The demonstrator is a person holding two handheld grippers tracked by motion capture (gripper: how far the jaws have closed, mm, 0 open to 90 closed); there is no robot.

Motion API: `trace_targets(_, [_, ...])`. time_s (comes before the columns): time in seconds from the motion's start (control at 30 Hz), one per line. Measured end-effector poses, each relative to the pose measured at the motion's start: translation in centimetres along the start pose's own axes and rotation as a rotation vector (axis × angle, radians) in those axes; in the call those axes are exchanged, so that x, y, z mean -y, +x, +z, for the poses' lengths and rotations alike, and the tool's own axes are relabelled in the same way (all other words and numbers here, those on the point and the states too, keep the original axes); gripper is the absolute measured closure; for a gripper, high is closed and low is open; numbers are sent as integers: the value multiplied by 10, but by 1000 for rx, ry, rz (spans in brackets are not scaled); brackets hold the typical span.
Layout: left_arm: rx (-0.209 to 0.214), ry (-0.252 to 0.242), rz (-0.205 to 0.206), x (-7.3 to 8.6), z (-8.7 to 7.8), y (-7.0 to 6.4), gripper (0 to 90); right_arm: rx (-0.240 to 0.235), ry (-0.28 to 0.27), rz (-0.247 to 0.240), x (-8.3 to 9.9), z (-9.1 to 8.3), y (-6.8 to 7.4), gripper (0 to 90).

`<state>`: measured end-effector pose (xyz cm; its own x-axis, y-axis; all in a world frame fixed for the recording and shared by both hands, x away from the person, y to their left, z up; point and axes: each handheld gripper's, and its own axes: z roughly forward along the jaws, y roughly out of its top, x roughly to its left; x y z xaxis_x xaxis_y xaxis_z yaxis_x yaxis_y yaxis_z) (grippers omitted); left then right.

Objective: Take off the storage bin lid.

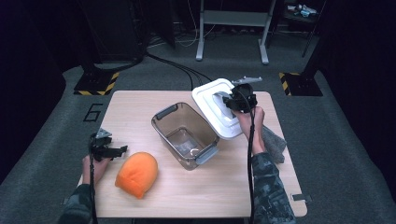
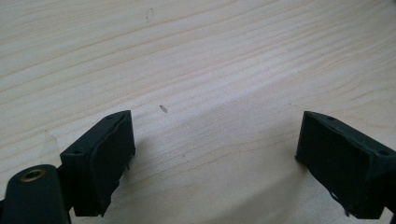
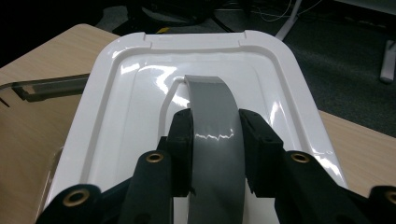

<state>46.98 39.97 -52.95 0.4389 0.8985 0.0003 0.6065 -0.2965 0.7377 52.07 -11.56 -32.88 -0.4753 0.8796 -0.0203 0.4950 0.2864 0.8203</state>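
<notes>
**White lid held up beside the open bin**

The pale rectangular wooden desk (image 1: 140,100) carries everything, and it stands on a grey carpeted floor (image 1: 42,149). Near its middle sits the clear smoky-grey plastic storage bin (image 1: 186,135), open at the top, with grey latch handles at both short ends.

Just beside the bin's far right corner is the white rectangular plastic lid (image 1: 210,95), lifted off the bin and tilted, its lower edge low by the bin's rim. A grey curved handle strap (image 3: 212,121) runs down the lid's centre. The right tongs (image 3: 215,149) are clamped on that strap, one black jaw pressing on each side of it, so the lid hangs from this grip (the high view shows these tongs (image 1: 229,102) above the desk's far right part).

The rounded orange soft cushion (image 1: 137,174) lies on the near left of the desk, well apart from the bin. A crumpled grey cloth (image 1: 274,142) lies at the right edge, partly behind the right forearm.

The left tongs (image 1: 116,150) hover low over bare wood just left of the cushion; their jaws stand wide apart with nothing between them, as the left gripper view (image 2: 215,149) shows.
</notes>
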Motion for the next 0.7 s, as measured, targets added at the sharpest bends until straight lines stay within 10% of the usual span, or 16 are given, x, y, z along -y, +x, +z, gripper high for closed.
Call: trace_targets(0.7, [0,2,2,0,0,0,111,41,38,31,15,26,-27,669])
